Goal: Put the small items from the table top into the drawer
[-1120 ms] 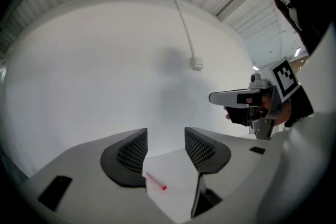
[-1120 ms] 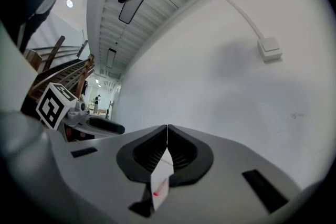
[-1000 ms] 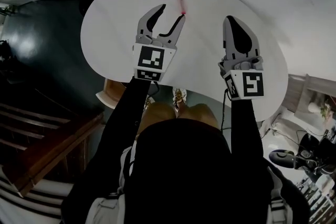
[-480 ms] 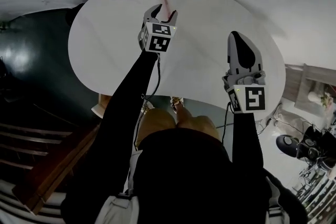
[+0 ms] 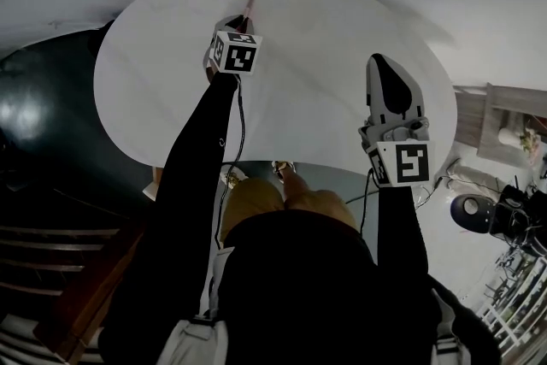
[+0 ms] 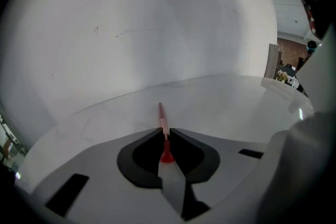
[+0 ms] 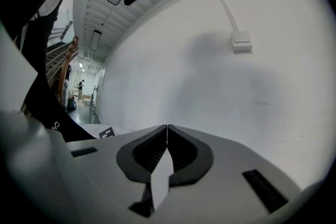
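Note:
A thin red pen (image 5: 249, 6) lies near the far edge of the round white table (image 5: 342, 30). My left gripper (image 5: 237, 20) reaches down to it, its marker cube hiding most of the jaws in the head view. In the left gripper view the jaws have just been closing, and the left gripper (image 6: 165, 132) now pinches the pen (image 6: 163, 119) at its near end, with the rest sticking out ahead over the table (image 6: 226, 102). My right gripper (image 5: 386, 64) hovers over the table's right side, shut with nothing in it. In its own view the right gripper (image 7: 167, 127) faces the wall.
A white wall stands just behind the table, with a small white switch box (image 7: 241, 41) on it. Dark stairs (image 5: 60, 269) lie at the lower left. Cables and a dark device (image 5: 479, 214) sit on the floor at the right. The person's legs are under the table's near edge.
The left gripper went forward and down to the pen and its wide-open jaws closed on it. The right gripper shifted a little and stayed shut.

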A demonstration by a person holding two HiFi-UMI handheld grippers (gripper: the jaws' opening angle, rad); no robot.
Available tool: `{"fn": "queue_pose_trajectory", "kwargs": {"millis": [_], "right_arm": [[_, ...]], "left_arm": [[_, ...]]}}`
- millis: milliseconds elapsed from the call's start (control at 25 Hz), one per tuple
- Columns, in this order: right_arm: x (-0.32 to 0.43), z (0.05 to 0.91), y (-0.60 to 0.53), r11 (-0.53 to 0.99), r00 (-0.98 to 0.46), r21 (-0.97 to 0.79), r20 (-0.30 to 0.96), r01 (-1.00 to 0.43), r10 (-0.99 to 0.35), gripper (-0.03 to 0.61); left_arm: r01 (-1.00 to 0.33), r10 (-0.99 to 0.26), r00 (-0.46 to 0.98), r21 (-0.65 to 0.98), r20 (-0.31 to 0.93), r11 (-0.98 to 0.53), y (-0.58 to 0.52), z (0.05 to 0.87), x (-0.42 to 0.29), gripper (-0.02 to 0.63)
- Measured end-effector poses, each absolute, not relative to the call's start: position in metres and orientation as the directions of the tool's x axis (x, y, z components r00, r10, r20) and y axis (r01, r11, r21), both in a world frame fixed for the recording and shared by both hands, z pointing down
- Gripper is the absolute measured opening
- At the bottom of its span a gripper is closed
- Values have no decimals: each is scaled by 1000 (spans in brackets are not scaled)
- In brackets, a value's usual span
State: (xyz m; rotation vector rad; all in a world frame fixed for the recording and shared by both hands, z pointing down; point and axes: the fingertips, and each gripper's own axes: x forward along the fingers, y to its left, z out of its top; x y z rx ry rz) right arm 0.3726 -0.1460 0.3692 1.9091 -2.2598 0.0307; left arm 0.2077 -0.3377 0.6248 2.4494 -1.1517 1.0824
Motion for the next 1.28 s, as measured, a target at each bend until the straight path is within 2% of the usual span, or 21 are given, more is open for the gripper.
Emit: {"fn": "queue_pose_trajectory", "kwargs": {"millis": [400,800,1280], "right_arm": [[347,359,-148,222,-212,93,111,-971,-971,26],[307,334,-150,306,-304,74,39,-949,-952,27],[248,303,-157,442,-446,78,-38,-893,-894,28]], "left_arm": [[-721,-602,482,-102,637,-686,-316,583,201,48],[-735,-701,562,-124,440,-667,-262,467,181,48],[-784,-797,553,-173,244,-597,-189,344,131,48]]}}
